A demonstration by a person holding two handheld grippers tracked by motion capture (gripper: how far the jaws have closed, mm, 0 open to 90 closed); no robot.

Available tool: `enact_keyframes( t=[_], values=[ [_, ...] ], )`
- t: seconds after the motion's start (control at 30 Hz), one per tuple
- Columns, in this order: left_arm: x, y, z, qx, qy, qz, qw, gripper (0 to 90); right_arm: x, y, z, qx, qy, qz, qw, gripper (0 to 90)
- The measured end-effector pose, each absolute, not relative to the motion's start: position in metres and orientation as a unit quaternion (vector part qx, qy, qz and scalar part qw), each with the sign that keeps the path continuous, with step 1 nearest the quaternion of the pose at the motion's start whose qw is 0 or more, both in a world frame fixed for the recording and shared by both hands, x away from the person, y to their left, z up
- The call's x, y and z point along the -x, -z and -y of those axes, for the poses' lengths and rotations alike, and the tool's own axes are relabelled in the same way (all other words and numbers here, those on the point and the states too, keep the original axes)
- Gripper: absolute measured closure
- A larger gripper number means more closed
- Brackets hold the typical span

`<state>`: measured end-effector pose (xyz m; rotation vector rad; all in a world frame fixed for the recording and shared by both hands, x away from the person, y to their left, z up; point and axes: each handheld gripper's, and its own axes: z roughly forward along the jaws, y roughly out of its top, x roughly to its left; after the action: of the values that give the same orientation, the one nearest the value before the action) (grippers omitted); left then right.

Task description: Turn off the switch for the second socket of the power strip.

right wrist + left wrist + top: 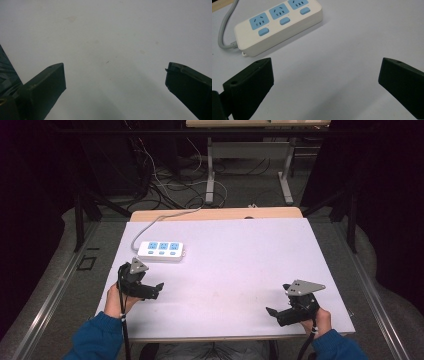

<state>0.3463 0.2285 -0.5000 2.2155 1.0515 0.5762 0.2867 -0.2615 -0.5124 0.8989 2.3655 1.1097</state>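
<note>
White power strip [161, 251] lies flat on the table [235, 265], far-left area, 3 blue sockets [279, 10] up with a blue button under each, grey cord [150, 222] running off the back edge. Left gripper [157, 288] sits near the front-left edge, just in front of the strip, not touching; jaws spread wide, nothing between them. Right gripper [271, 312] at front-right, well apart from the strip, over bare tabletop; jaws also spread wide, holding nothing.

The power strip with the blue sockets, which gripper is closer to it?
Left. The left gripper sits just in front of the power strip; the right gripper is far across the table.
</note>
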Motion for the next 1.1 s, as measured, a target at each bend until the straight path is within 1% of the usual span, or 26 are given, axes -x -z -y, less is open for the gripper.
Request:
enact_keyframes(
  t=[0.27,0.7,1.1],
  values=[
    [-0.327,0.501,-0.225,-0.845,-0.208,-0.384,0.309,0.2,-0.286,0.512,0.262,-0.322,-0.389,-0.843,0.184,2.4],
    [-0.297,0.501,-0.221,-0.848,-0.209,-0.369,0.319,0.1,-0.286,0.512,0.262,-0.321,-0.391,-0.842,0.188,2.5],
    [-0.279,0.504,-0.225,-0.85,-0.21,-0.36,0.324,0.2,-0.286,0.513,0.261,-0.326,-0.394,-0.838,0.189,2.5]
  ],
)
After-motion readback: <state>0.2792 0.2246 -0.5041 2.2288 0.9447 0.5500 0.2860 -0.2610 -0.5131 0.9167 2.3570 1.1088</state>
